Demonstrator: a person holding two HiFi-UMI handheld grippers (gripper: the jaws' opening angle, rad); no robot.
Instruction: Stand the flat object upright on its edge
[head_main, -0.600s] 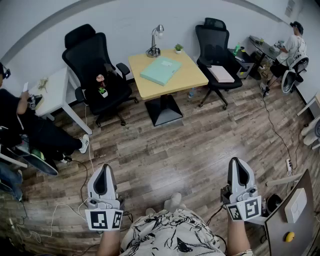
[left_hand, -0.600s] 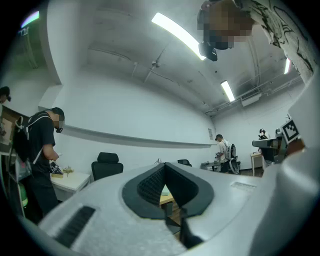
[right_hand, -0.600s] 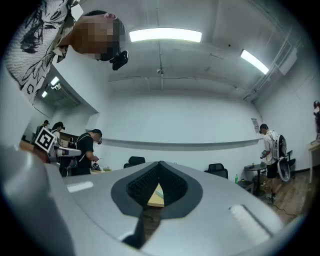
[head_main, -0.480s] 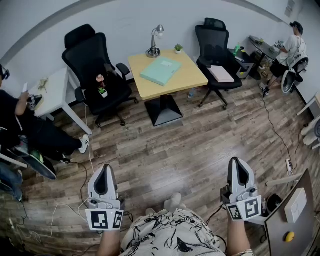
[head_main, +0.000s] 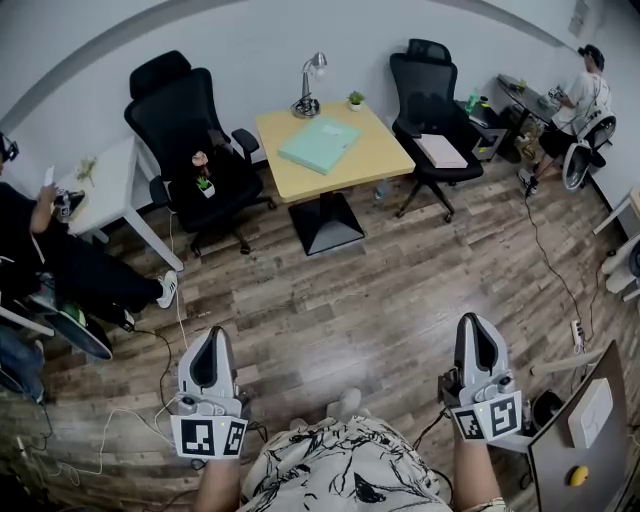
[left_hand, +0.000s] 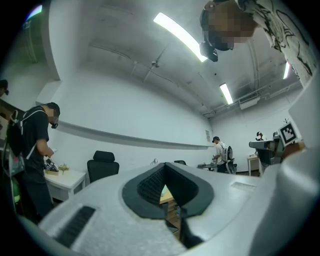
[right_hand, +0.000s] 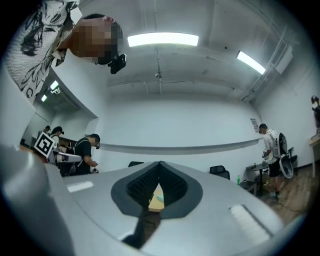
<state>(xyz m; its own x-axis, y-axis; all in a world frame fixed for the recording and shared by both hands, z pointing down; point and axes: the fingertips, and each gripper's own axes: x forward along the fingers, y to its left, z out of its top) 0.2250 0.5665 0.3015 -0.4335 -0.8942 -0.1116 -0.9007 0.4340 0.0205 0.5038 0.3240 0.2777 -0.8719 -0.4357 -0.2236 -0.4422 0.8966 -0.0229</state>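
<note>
A: Down near the body: left gripper (head_main: 212, 336) and right gripper (head_main: 476, 323), fingers (left_hand: 149, 186) pressed together, nothing between.

B: Far ahead, across the floor (head_main: 400, 290): teal flat object (head_main: 320, 144) lying flat on the yellow counter (head_main: 378, 160), long axis slanting near-left to far-right, roughly midway between both.

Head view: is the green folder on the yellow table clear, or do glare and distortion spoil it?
Head view: sharp, evenly lit; green folder clear on the yellow table, but fisheye bends the walls. Both gripper views: bright ceiling strips, shut jaws fill the foreground.
</note>
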